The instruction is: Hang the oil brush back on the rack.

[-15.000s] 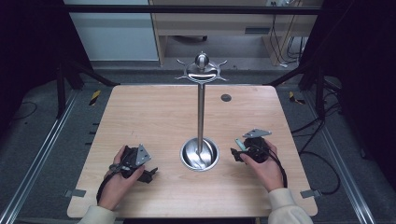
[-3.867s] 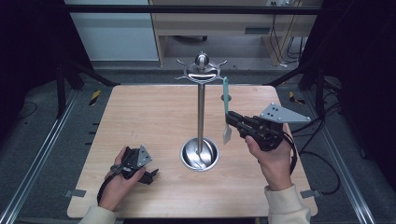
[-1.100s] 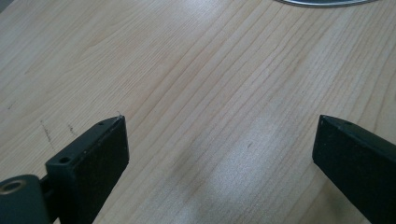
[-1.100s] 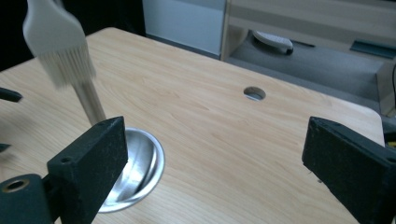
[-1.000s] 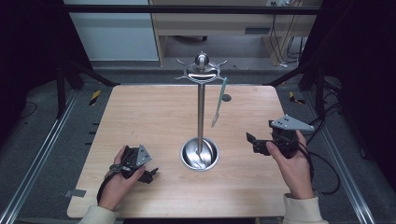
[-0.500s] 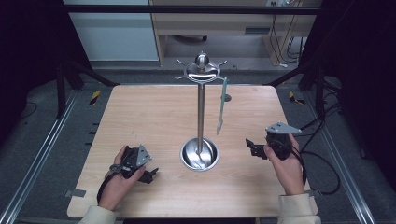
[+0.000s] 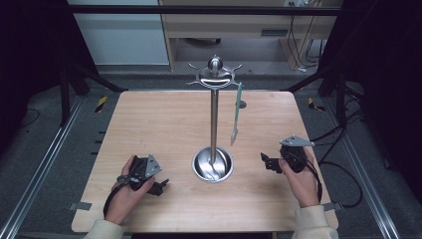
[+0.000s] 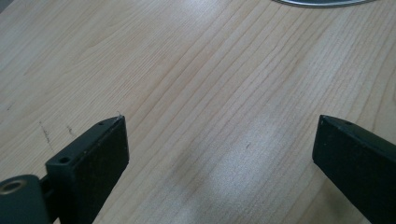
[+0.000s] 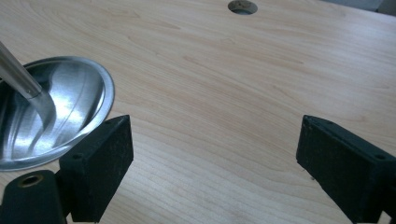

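A steel stand [image 7: 214, 114] with a round dish base [image 7: 212, 164] rises from the middle of the wooden table [image 7: 159, 124]. A pale green-handled utensil [image 7: 236, 112] hangs from one of the hooks at its top, on the right side. My right gripper [image 7: 264, 160] rests low at the table's right, open and empty, its jaws pointing toward the dish base [image 9: 51, 112]. My left gripper [image 7: 161, 185] lies at the front left, open, with bare wood [image 8: 219, 116] between its jaws.
A small round hole [image 7: 242, 104] [image 9: 242, 6] sits in the tabletop behind the stand. Dark metal frame rails run along both sides of the table. A desk and cables stand beyond the far edge.
My right gripper has let go of the utensil, which now hangs from the stand, and has dropped down and back to the table's right front. The left gripper has stayed put.
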A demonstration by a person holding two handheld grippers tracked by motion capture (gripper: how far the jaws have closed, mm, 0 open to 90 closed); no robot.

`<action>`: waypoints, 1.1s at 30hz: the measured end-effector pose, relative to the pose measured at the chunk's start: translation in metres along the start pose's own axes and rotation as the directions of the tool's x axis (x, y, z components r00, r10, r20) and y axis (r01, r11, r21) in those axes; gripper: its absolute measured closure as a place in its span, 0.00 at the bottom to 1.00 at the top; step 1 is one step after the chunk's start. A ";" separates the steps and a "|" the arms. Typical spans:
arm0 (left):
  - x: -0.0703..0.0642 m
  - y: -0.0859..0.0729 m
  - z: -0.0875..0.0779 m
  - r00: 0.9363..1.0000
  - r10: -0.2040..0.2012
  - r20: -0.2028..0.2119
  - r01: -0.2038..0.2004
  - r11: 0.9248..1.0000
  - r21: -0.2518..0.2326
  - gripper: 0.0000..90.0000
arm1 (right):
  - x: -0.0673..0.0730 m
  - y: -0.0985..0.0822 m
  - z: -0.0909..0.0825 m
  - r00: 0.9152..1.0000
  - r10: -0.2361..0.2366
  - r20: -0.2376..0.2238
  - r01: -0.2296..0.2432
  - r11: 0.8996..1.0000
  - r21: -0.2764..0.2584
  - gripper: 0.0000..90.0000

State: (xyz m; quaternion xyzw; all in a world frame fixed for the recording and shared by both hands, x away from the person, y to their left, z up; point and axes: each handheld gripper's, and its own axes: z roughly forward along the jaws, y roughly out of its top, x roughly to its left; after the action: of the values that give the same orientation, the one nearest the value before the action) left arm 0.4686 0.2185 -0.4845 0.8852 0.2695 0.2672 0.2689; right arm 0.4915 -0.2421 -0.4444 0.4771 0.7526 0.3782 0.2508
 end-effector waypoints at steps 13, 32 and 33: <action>0.000 0.000 0.000 1.000 0.002 -0.001 -0.002 1.000 0.001 0.04 | 0.000 -0.012 0.019 0.999 0.043 -0.024 -0.043 0.999 0.021 0.13; 0.000 0.000 0.000 1.000 0.001 -0.001 -0.001 1.000 -0.004 0.04 | 0.006 -0.023 0.034 0.998 0.040 -0.043 -0.038 0.998 0.048 0.13; 0.000 0.000 0.000 1.000 0.001 -0.002 -0.001 1.000 -0.003 0.04 | 0.006 -0.023 0.035 0.998 0.042 -0.046 -0.040 0.998 0.049 0.13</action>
State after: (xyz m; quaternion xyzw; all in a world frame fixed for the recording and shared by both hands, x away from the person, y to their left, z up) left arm 0.4686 0.2181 -0.4847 0.8847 0.2688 0.2685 0.2700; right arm 0.5021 -0.2311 -0.4836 0.4892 0.7573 0.3764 0.2135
